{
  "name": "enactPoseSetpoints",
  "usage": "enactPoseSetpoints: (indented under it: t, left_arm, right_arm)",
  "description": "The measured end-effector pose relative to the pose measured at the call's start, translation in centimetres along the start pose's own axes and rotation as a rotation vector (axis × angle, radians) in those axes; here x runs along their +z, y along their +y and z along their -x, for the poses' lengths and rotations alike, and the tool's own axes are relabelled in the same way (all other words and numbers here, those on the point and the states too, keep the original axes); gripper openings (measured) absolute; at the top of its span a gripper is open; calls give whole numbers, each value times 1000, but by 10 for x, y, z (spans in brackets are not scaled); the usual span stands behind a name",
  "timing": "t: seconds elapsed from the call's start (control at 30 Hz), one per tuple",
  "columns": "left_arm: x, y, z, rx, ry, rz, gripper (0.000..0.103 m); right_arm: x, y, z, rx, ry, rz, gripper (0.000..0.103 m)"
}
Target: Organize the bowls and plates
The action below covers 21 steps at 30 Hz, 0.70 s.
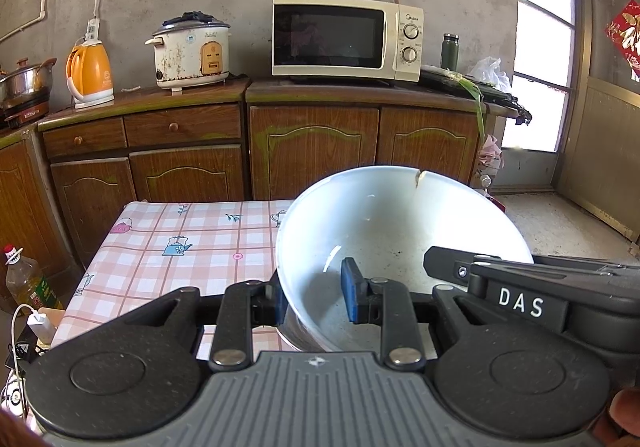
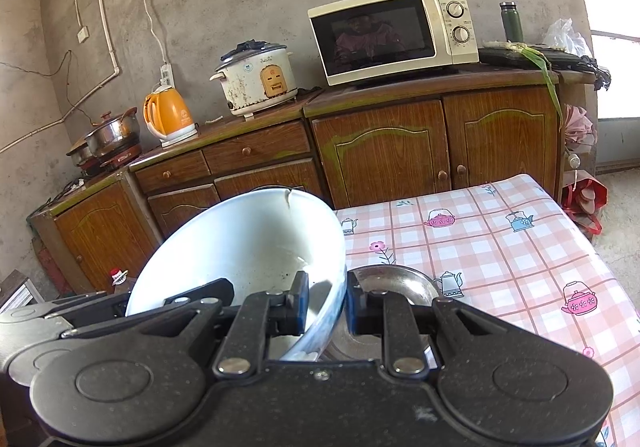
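The checked table (image 2: pixel 500 255) lies under everything. Above its near edge I hold the white bowl (image 1: pixel 400 231) tilted, its far rim cracked. My left gripper (image 1: pixel 316 297) clamps one side of its wall, my right gripper (image 2: pixel 326 307) the other. A steel bowl (image 2: pixel 400 279) sits just beneath.

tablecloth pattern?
Pink-and-white check with teapot and flower prints on the tablecloth; clearest in the right wrist view.
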<state>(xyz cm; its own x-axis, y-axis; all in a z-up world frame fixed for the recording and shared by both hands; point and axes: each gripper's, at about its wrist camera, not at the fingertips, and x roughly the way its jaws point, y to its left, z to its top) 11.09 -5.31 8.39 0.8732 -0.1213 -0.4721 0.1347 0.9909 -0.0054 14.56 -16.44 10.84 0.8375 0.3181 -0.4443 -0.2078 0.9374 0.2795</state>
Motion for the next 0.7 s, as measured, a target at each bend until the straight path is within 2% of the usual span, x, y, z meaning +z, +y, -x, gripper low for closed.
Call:
enactPoseSetpoints:
  t: [0.7]
  left_arm:
    - [-10,-3,10,1,-2,0,26]
  right_arm:
    - [-15,-2,14,8,-3,-15,25]
